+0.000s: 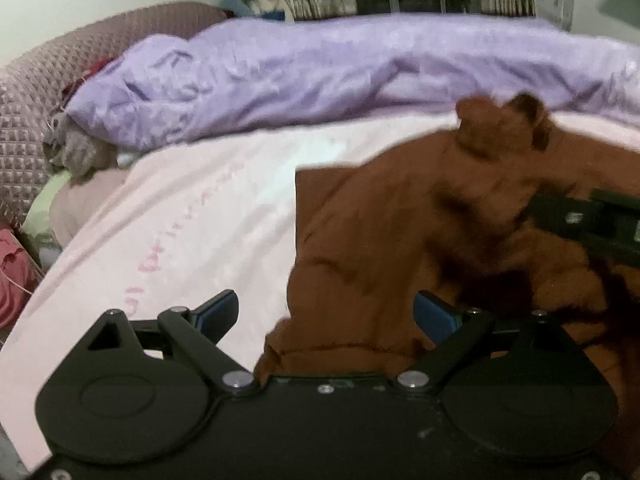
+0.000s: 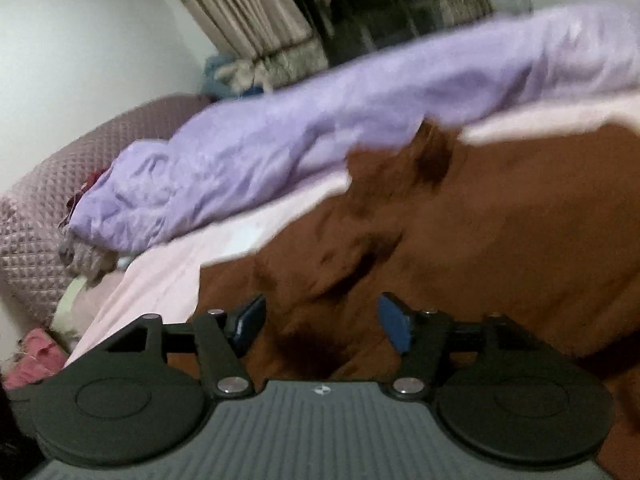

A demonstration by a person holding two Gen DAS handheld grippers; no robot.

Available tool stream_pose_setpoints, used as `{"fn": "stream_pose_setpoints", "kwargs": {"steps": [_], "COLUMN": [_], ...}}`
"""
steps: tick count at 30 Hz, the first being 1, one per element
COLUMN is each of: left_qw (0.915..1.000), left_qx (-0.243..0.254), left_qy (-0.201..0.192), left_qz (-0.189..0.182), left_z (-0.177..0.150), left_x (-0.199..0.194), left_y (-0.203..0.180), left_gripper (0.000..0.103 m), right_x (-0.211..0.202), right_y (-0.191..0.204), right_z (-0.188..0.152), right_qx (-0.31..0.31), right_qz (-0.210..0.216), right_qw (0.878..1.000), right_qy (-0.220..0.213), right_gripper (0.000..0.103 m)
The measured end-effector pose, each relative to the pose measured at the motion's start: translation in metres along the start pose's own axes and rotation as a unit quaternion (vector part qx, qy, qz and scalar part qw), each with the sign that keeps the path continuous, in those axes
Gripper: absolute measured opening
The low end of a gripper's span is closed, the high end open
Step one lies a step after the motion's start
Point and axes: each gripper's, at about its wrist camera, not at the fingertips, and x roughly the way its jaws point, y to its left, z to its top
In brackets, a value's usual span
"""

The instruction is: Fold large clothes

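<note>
at nine o'clock in the left wrist view a quilted mauve headboard (image 1: pixel 44 92) curves round the bed, and a rumpled lilac duvet (image 1: pixel 320 68) runs across from ten to two o'clock over a pale pink sheet (image 1: pixel 180 208). the left gripper (image 1: pixel 326 316) sits at six o'clock with its jaws spread wide and nothing between the blue pads (image 1: pixel 218 312); the brown garment (image 1: pixel 420 220) lies crumpled on the sheet from twelve to three o'clock of it, its hem reaching in between the fingers, with the left pad over bare sheet. at three o'clock the right gripper (image 1: pixel 592 224) pokes into the cloth, though whether it pinches any cannot be told there. in the right wrist view, motion-blurred, the right gripper (image 2: pixel 322 322) shows its jaws apart, the garment (image 2: pixel 480 220) filling the gap and spreading to three o'clock; no cloth is clamped.
</note>
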Motion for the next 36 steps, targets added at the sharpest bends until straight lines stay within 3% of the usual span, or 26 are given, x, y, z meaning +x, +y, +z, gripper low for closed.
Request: {"fn": "stream_pose_setpoints", "kwargs": {"steps": [1, 2, 3, 7, 9, 11, 13, 15, 16, 18, 22, 25, 28, 31, 34, 36], "left_qw": [1.0, 0.9998, 0.9994, 0.9969, 0.9967, 0.9976, 0.9991, 0.9968, 0.9952, 0.9988, 0.999, 0.9978, 0.9982, 0.9976, 0.9971, 0.9983], "left_qx": [-0.005, -0.012, -0.02, -0.026, -0.015, -0.004, 0.02, 0.051, 0.051, 0.004, 0.02, 0.022, -0.013, -0.017, 0.002, 0.002], "left_qy": [-0.008, -0.016, -0.027, -0.06, -0.063, -0.06, -0.037, 0.017, 0.043, 0.016, 0.009, -0.019, -0.044, -0.065, -0.076, -0.053], "left_qz": [-0.002, -0.005, -0.01, -0.044, -0.049, -0.033, 0.005, 0.059, 0.072, 0.047, 0.04, 0.06, 0.038, 0.018, -0.004, -0.023], "left_z": [0.003, 0.007, 0.011, 0.028, 0.034, 0.036, 0.031, 0.02, 0.013, 0.006, 0.017, 0.033, 0.056, 0.069, 0.068, 0.062], "left_x": [-0.007, -0.014, -0.021, -0.033, -0.022, -0.003, 0.027, 0.066, 0.082, 0.082, 0.077, 0.065, 0.061, 0.075, 0.1, 0.124], "left_y": [0.0, 0.0, -0.001, -0.016, -0.03, -0.042, -0.055, -0.063, -0.063, -0.048, -0.044, -0.039, -0.024, -0.021, -0.023, -0.022], "left_gripper": [0.097, 0.097, 0.097, 0.097, 0.097, 0.097, 0.097, 0.102, 0.103, 0.103, 0.103, 0.103, 0.103, 0.103, 0.103, 0.103], "right_x": [-0.009, -0.02, -0.025, -0.037, -0.035, -0.029, -0.017, 0.011, 0.018, 0.012, 0.004, -0.007, -0.016, 0.005, 0.035, 0.049], "right_y": [-0.003, -0.008, -0.012, -0.038, -0.056, -0.077, -0.098, -0.127, -0.142, -0.158, -0.165, -0.158, -0.162, -0.182, -0.206, -0.22], "right_z": [0.005, 0.01, 0.016, 0.032, 0.039, 0.043, 0.043, 0.036, 0.032, 0.03, 0.04, 0.06, 0.086, 0.106, 0.107, 0.099], "right_qx": [-0.003, -0.007, -0.013, -0.037, -0.037, -0.028, -0.026, -0.013, -0.003, 0.017, 0.039, 0.01, -0.01, -0.023, -0.046, -0.06], "right_qz": [-0.012, -0.023, -0.032, -0.126, -0.145, -0.158, -0.181, -0.21, -0.202, -0.168, -0.138, -0.153, -0.179, -0.202, -0.221, -0.226], "right_qw": [1.0, 0.999, 0.999, 0.99, 0.988, 0.986, 0.983, 0.975, 0.976, 0.984, 0.987, 0.987, 0.984, 0.979, 0.974, 0.972], "right_qy": [-0.016, -0.03, -0.037, -0.048, -0.04, -0.031, -0.009, 0.07, 0.078, 0.055, 0.07, 0.051, 0.0, -0.02, -0.009, 0.012], "right_gripper": [0.054, 0.033, 0.025, 0.023, 0.022, 0.02, 0.018, 0.015, 0.014, 0.013, 0.014, 0.019, 0.021, 0.021, 0.019, 0.018]}}
